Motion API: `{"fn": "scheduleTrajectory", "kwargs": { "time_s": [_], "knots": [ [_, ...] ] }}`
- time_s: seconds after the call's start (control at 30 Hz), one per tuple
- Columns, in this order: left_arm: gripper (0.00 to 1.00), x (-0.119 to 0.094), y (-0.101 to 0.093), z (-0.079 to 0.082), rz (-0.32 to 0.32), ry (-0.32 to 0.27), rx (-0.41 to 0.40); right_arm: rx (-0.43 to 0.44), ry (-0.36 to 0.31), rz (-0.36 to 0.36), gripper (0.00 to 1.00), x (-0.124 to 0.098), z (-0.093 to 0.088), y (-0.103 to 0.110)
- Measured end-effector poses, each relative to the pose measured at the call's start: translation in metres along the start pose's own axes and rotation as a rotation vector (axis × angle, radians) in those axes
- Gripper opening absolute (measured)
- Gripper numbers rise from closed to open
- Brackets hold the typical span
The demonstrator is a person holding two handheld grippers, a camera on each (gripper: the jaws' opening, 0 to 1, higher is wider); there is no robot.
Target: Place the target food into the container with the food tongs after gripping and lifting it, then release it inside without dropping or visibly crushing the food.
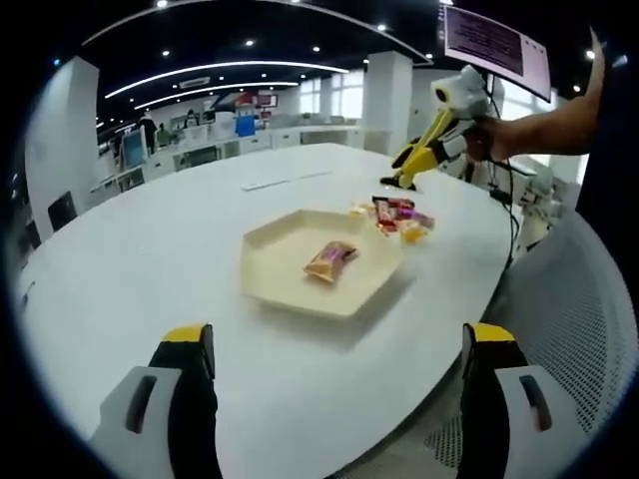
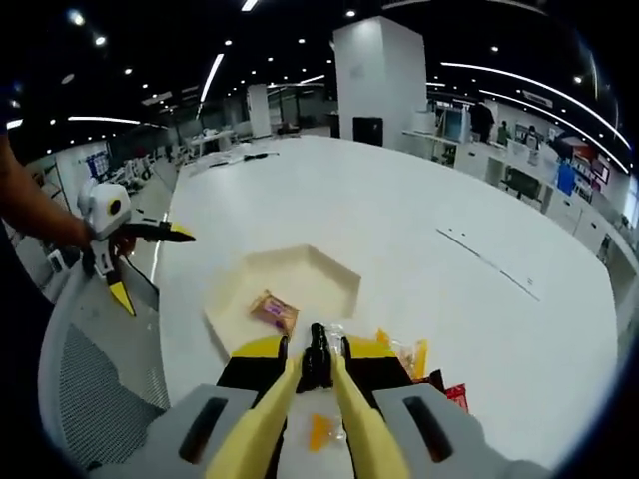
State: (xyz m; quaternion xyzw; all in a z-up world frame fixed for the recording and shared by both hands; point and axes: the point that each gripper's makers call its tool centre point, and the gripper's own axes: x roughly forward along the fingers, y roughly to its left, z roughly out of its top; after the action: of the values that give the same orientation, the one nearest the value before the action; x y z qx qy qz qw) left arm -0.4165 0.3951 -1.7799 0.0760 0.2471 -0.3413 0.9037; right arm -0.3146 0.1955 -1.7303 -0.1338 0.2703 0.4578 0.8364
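Now right gripper point(image 2: 313, 371) above snack pile point(image 1: 397, 217), which lies near table point(image 1: 150, 239) edge just beside tray point(image 1: 275, 284); jaws pressed together around tongs point(image 2: 316, 361). Whether tong tips hold food, cannot tell. One wrapped snack point(image 1: 330, 259) already inside tray. Left gripper point(image 1: 339, 349) idle over near table edge, jaws spread wide, nothing between. Advice: lower tongs slowly on one packet, squeeze lightly, lift straight, carry over tray rim, open low inside.
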Motion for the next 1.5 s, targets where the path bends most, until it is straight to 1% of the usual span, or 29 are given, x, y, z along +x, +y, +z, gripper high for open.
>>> {"fn": "scheduleTrajectory", "kwargs": {
  "time_s": [0.17, 0.3, 0.63, 0.7, 1.1, 1.27, 1.5],
  "knots": [
    [0.99, 0.0, 0.002, 0.0, 0.009, 0.001, 0.007, -0.007, -0.003, 0.021, 0.2, 0.008, 0.009, 0.006],
    [0.99, -0.001, -0.001, 0.002, -0.003, -0.012, -0.008, -0.019, -0.005, 0.038, 0.2, 0.015, 0.016, 0.012],
    [0.99, 0.0, -0.002, -0.001, -0.015, 0.004, -0.008, -0.053, -0.007, 0.081, 0.2, 0.033, 0.035, 0.027],
    [0.99, 0.0, 0.0, -0.002, -0.006, 0.007, -0.002, -0.053, -0.008, 0.093, 0.2, 0.037, 0.038, 0.03],
    [0.99, 0.0, -0.001, -0.003, -0.009, 0.017, 0.009, -0.096, -0.019, 0.149, 0.2, 0.061, 0.065, 0.049],
    [0.99, 0.0, -0.001, -0.004, -0.01, 0.022, 0.015, -0.125, -0.015, 0.172, 0.2, 0.07, 0.075, 0.052],
    [0.99, 0.0, 0.001, -0.003, -0.005, 0.016, 0.015, -0.165, -0.007, 0.193, 0.2, 0.082, 0.086, 0.051]
  ]
}}
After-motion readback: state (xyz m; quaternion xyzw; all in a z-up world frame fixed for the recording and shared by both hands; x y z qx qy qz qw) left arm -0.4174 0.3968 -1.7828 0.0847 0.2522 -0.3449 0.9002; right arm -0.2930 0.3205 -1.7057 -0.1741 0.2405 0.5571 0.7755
